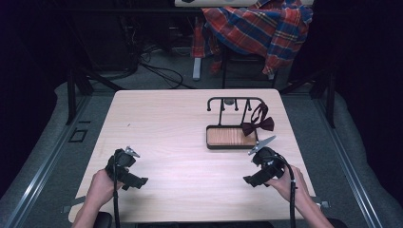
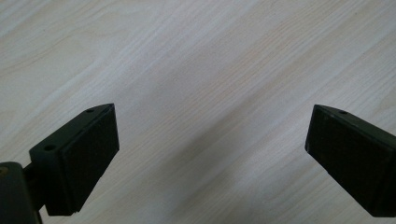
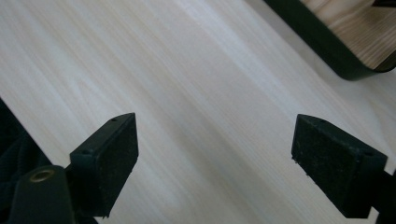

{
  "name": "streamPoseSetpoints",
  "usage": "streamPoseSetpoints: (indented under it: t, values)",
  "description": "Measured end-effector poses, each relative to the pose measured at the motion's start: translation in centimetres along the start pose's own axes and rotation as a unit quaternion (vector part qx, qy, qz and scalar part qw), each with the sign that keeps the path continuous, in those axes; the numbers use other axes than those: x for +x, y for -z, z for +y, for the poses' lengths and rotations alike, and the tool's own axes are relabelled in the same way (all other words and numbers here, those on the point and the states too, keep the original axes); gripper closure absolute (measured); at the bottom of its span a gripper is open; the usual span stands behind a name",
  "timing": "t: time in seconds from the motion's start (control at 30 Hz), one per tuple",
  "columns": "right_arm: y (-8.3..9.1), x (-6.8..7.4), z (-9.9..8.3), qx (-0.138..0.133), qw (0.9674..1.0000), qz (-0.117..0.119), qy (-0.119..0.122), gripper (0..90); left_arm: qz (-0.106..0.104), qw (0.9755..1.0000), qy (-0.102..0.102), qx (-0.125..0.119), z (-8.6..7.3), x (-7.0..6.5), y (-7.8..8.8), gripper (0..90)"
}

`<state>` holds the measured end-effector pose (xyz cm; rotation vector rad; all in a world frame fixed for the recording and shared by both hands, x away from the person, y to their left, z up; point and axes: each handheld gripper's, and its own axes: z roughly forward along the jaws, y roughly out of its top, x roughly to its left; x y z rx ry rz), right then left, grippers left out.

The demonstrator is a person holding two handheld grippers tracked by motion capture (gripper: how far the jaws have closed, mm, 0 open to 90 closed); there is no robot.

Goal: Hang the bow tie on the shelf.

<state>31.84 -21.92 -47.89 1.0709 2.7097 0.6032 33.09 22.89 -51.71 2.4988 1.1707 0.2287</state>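
Left hand (image 1: pixel 100 188) holding left gripper (image 2: pixel 210 154) low, jaws wide apart, right hand (image 1: pixel 287 183) holding right gripper (image 3: pixel 215 158) likewise, jaws spread

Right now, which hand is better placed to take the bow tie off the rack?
Right. The right gripper sits just below the bow tie on its rack; the left gripper is across the table.

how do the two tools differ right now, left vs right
The left tool sits over bare table near the left edge, far from the stand; the right tool sits just in front of the wooden tray with the bow tie. The right gripper view catches the tray's corner; the left gripper view shows plain wood. Both are open, holding nothing, hand-held above the tabletop.
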Motion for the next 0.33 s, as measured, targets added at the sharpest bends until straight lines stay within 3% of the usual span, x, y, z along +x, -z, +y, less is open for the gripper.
streamPoseSetpoints:
  t: [0.13,0.2,0.33]
  values:
    - [-0.4,0.6,-0.6,0.015,0.9998,0.012,0.005,13.6,0.0,1.0,0.002,0.002,0.0,0.0,-0.1,2.7]
    - [-1.1,1.1,-0.7,0.052,0.9983,0.02,0.015,13.8,0.0,1.0,0.002,0.003,0.0,0.0,-0.1,2.7]
    - [-1.6,1.2,-0.7,0.055,0.998,0.026,0.015,13.7,-0.001,1.0,0.001,0.004,0.1,0.0,-0.2,2.7]
